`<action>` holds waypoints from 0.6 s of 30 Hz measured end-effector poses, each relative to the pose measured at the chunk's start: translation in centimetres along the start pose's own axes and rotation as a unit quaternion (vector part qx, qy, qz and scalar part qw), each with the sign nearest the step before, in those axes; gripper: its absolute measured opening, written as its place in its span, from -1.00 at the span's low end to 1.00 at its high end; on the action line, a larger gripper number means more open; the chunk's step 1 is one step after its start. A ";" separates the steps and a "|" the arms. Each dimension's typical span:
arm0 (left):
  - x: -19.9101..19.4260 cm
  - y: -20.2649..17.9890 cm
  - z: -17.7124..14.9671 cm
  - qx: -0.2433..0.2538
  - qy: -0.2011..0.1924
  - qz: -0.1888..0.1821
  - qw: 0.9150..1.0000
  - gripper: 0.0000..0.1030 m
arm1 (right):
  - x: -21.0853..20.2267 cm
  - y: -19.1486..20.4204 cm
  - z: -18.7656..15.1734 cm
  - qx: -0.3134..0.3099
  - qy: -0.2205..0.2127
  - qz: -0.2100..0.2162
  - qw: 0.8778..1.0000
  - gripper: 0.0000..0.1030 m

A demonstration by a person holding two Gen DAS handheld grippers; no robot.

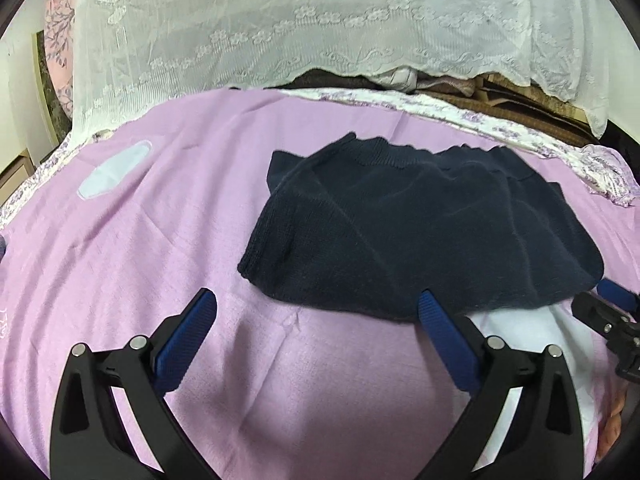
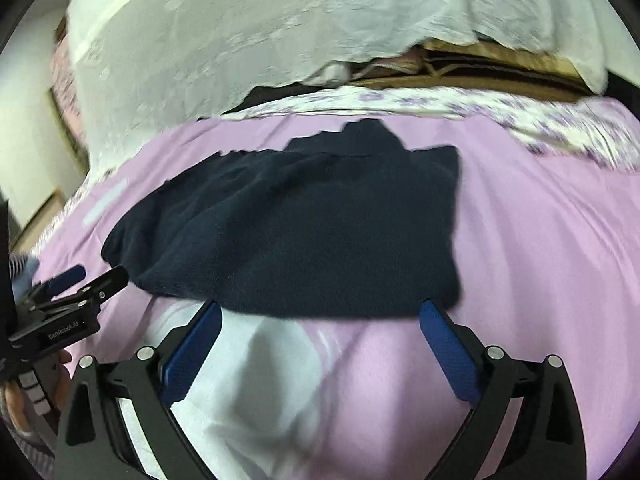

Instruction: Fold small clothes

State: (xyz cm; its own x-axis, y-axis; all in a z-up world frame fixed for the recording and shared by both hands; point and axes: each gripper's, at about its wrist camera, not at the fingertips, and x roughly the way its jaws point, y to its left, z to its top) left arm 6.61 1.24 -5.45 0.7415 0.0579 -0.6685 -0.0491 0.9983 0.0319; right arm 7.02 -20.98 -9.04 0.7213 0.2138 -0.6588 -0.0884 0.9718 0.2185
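A dark navy knitted sweater (image 1: 404,224) lies folded on the pink bed sheet (image 1: 160,240), collar toward the far side. In the right wrist view the same sweater (image 2: 304,232) fills the middle. My left gripper (image 1: 318,304) is open, its right blue pad at the sweater's near hem, its left pad over bare sheet. My right gripper (image 2: 320,310) is open wide just short of the near hem, nothing between its pads. Each gripper shows at the edge of the other's view: the right gripper (image 1: 608,312) and the left gripper (image 2: 80,284).
A white lace cloth (image 1: 300,32) hangs over stacked things at the far side. A floral-edged sheet (image 1: 520,128) borders the pink one. White patches (image 1: 116,174) sit on the sheet, one large white patch (image 2: 256,380) under the right gripper. A hand (image 2: 16,400) holds the left gripper.
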 end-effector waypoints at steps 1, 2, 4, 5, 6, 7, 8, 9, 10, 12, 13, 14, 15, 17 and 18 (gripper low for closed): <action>-0.1 0.0 0.0 0.001 -0.002 0.000 1.000 0.91 | -0.4 -0.6 -0.2 0.018 -0.002 0.003 1.000 0.93; -0.2 -0.2 0.1 0.004 -0.004 0.001 1.000 0.91 | -0.7 -1.1 -0.3 0.034 -0.005 0.009 0.999 0.93; -0.3 -0.4 0.5 0.005 -0.009 0.000 1.000 0.91 | -1.1 -2.3 -0.6 0.066 -0.007 0.020 0.998 0.93; -0.4 -0.5 0.7 0.006 -0.011 0.000 1.000 0.91 | -1.2 -2.6 -0.7 0.077 -0.006 0.024 0.997 0.93; -0.5 -0.7 1.0 0.007 -0.015 0.000 1.000 0.91 | -1.1 -2.9 -0.9 0.087 -0.003 0.028 0.996 0.93; -0.6 -0.9 1.4 0.008 -0.019 -0.002 1.000 0.91 | -1.0 -3.3 -0.9 0.097 0.002 0.033 0.995 0.93; -0.7 -1.1 1.7 0.009 -0.021 -0.004 1.000 0.91 | -0.8 -3.4 -0.9 0.100 0.005 0.035 0.994 0.93; -0.8 -1.4 2.1 0.011 -0.024 -0.006 1.000 0.91 | -0.7 -3.6 -0.9 0.103 0.007 0.037 0.994 0.93; -0.8 -1.7 2.4 0.013 -0.025 -0.007 1.000 0.91 | -0.6 -3.6 -0.9 0.106 0.010 0.038 0.994 0.93; -0.6 -2.5 3.3 0.016 -0.027 -0.009 0.999 0.91 | -0.4 -3.7 -0.8 0.109 0.016 0.039 0.993 0.93; -0.4 -2.8 3.8 0.015 -0.027 -0.007 1.000 0.91 | -0.2 -3.9 -0.7 0.113 0.020 0.042 0.993 0.93; 0.0 -3.2 4.4 0.012 -0.025 -0.004 1.000 0.91 | -0.1 -4.0 -0.7 0.116 0.022 0.045 0.992 0.93; 0.3 -3.5 4.9 0.008 -0.022 -0.003 1.000 0.91 | 0.0 -4.3 -0.7 0.122 0.022 0.050 0.991 0.93; 1.5 -4.1 5.9 -0.004 -0.011 -0.003 1.000 0.91 | 0.0 -5.0 -0.7 0.139 0.014 0.067 0.988 0.93; 2.1 -4.3 6.1 -0.009 -0.003 -0.004 1.000 0.91 | -0.1 -5.5 -0.8 0.153 0.004 0.080 0.985 0.93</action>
State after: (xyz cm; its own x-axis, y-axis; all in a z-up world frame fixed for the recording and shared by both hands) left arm 12.47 -2.84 -2.43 0.7462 0.0494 -0.6639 -0.0545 0.9984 0.0130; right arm 6.84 -26.26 -10.77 0.7101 0.3627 -0.6036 0.0125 0.8505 0.5258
